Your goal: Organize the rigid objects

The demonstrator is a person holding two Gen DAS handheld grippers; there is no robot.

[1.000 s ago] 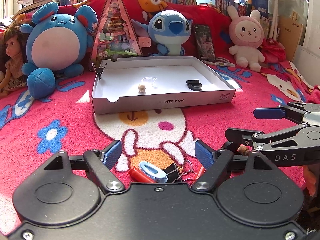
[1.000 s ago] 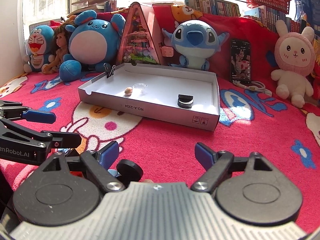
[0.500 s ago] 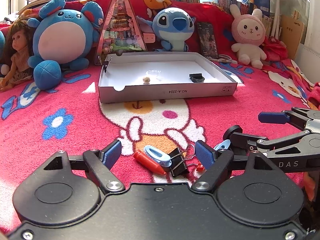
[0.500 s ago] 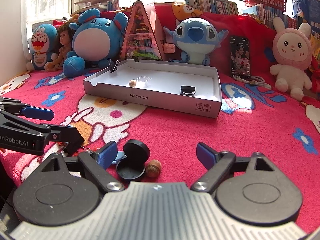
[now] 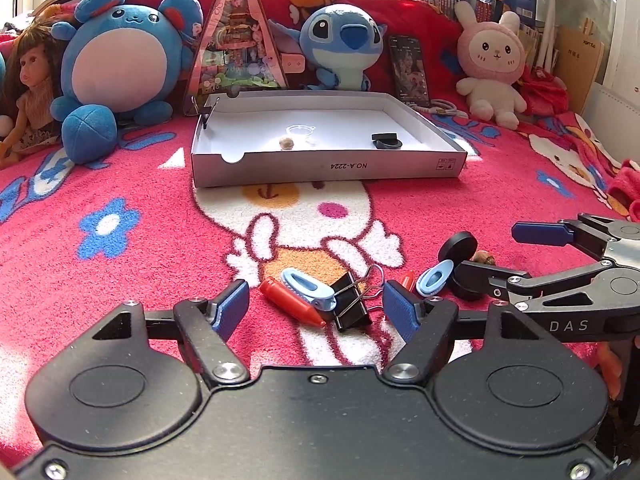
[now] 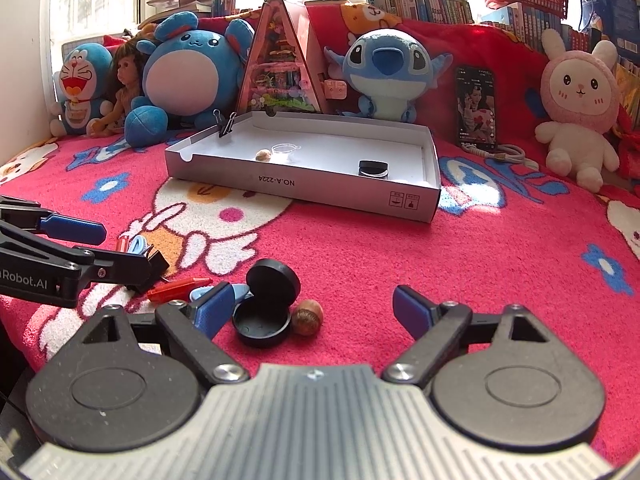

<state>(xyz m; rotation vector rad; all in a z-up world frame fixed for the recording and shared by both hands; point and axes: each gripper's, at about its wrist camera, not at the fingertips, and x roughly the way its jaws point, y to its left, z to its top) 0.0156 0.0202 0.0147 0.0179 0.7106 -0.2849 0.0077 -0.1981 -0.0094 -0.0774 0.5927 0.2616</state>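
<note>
On fuzzy red blanket (image 5: 460, 208): glossy crayon (image 5: 290, 303), metal binder clip (image 5: 352, 304) (angular, black).

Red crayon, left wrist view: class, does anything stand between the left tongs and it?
Nothing blocks the open left tongs. The red crayon lies between them, but a blue clip rests across it, touching a black binder clip.

The left claw (image 5: 316, 306) is matte black, with two round raised housings, each bearing a shallow circular disc. Angular black link arms run forward from silver screws to flat blue finger pads (image 5: 234, 306). Its side carries white lettering ending "Robot.AI", read from the right wrist view. The right claw (image 6: 306, 306) has the same black housings, silver screws and blue pads (image 6: 408, 306), but a ribbed grey plate sits between its housings. White letters "DAS" mark its flank.
</note>
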